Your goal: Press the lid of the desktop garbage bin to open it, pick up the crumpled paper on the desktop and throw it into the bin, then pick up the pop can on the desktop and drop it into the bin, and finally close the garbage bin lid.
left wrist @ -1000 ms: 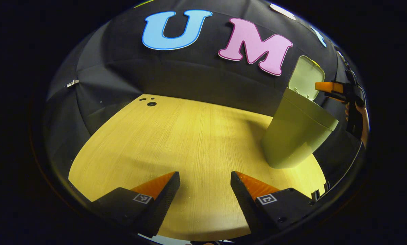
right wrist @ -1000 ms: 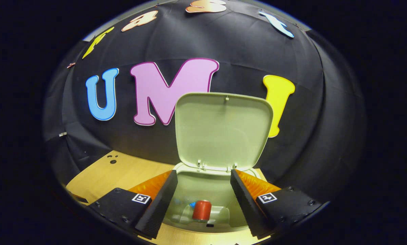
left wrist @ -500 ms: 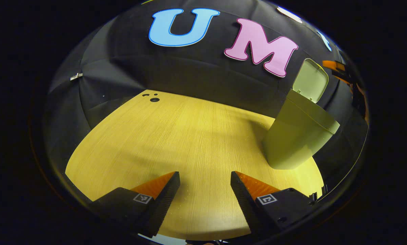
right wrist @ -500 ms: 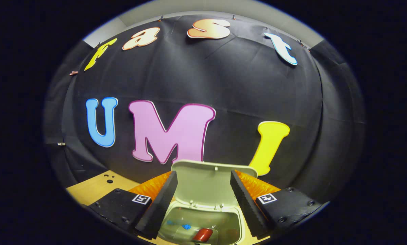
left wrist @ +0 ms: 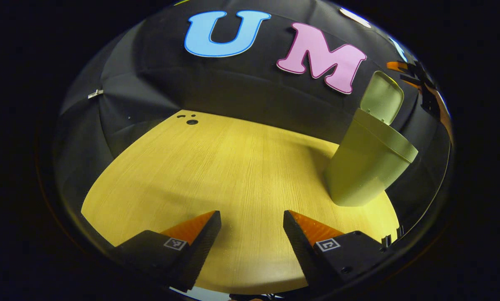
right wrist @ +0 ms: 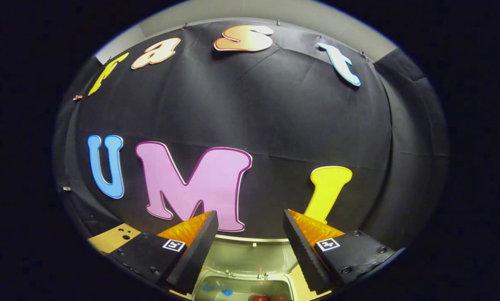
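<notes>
With lid upright and can inside:
Left gripper [left wrist: 252, 234]: fingers well apart, empty, over bare table [left wrist: 216, 175].
Bin [left wrist: 364, 167]: near table's right edge.
Lid [right wrist: 250, 257]: probably light, stiff, hinged; push top edge.
Pop can [right wrist: 259, 298]: inside bin.
Right gripper [right wrist: 250, 238]: spread wide, empty, above lid.
Room: open leftward.
</notes>
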A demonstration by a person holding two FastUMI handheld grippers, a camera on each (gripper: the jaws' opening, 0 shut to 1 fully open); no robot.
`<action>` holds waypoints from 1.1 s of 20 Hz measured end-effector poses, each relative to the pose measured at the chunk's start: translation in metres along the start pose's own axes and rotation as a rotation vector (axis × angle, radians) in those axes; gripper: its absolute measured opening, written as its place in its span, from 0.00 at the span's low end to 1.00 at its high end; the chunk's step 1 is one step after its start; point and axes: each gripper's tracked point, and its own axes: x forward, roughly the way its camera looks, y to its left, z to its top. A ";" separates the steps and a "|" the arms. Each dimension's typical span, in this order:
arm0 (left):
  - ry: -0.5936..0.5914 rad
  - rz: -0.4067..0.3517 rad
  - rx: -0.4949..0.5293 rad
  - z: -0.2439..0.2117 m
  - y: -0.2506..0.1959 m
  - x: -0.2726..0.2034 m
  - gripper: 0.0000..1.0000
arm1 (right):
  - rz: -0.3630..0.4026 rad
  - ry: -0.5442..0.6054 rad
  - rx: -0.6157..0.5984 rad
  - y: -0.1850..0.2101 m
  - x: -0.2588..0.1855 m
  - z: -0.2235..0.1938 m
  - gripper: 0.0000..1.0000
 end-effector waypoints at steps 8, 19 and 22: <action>0.013 0.045 -0.041 -0.011 0.021 -0.006 0.96 | -0.051 0.087 0.052 -0.011 0.026 -0.033 0.98; 0.025 0.001 -0.004 -0.012 0.010 0.003 0.96 | -0.038 0.119 0.053 -0.008 -0.012 -0.044 0.98; 0.049 -0.014 0.018 -0.019 0.006 0.008 0.99 | -0.026 0.109 0.089 -0.008 -0.030 -0.052 0.98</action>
